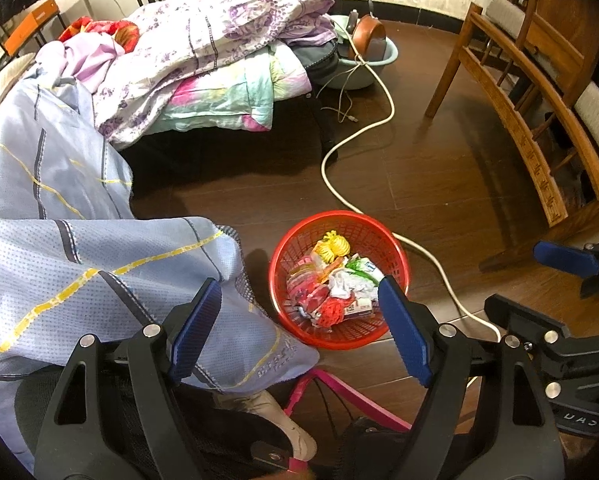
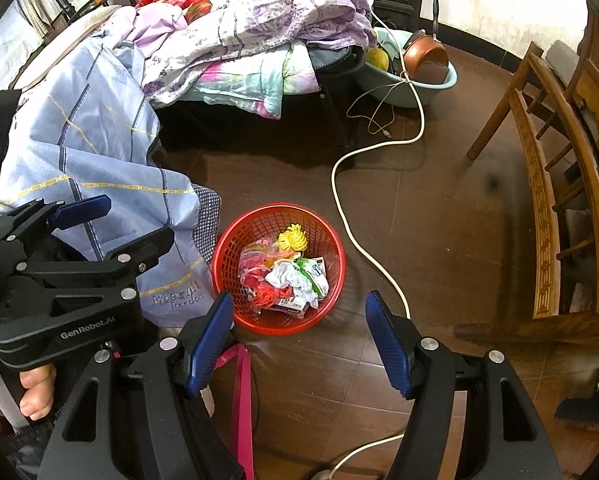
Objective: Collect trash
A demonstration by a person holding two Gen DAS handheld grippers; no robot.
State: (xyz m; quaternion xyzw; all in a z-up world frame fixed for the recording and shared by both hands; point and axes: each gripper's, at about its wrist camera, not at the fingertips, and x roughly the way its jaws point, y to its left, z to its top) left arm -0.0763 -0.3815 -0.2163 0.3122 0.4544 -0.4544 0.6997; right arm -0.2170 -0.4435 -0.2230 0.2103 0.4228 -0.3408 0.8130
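left tongs [image 1: 299,328]: mine, lower centre of left wrist view, blue pads spread wide, nothing btw them; also seen at left edge of right wrist view.
right tongs [image 2: 299,340]: mine, lower centre of right wrist view, pads spread apart, holding nothing; a piece of them shows at right edge of left wrist view.
basket [image 2: 331,280]: red plastic mesh, on the dark wood floor [image 2: 439,240], centre frame, just above my right tongs.
trash [image 2: 295,276]: inside the basket — white crumpled paper, green/white wrapper, red + pink bits, yellow ball thing at the far side.
bedsheet [image 2: 99,152]: light blue w/ yellow lines, hangs down left of frame, hem just beside basket's left rim.
quilts [image 2: 259,32]: purple floral pile, upper centre, on the bed.
cable [image 2: 351,216]: white, runs over the floor right of the basket, close to its rim.
basin [image 2: 443,80]: pale blue, upper right, brown pot in it.
wooden chair [image 2: 559,180]: right edge.
pink strap [image 2: 241,392]: bottom centre, btw my right tongs' pads.
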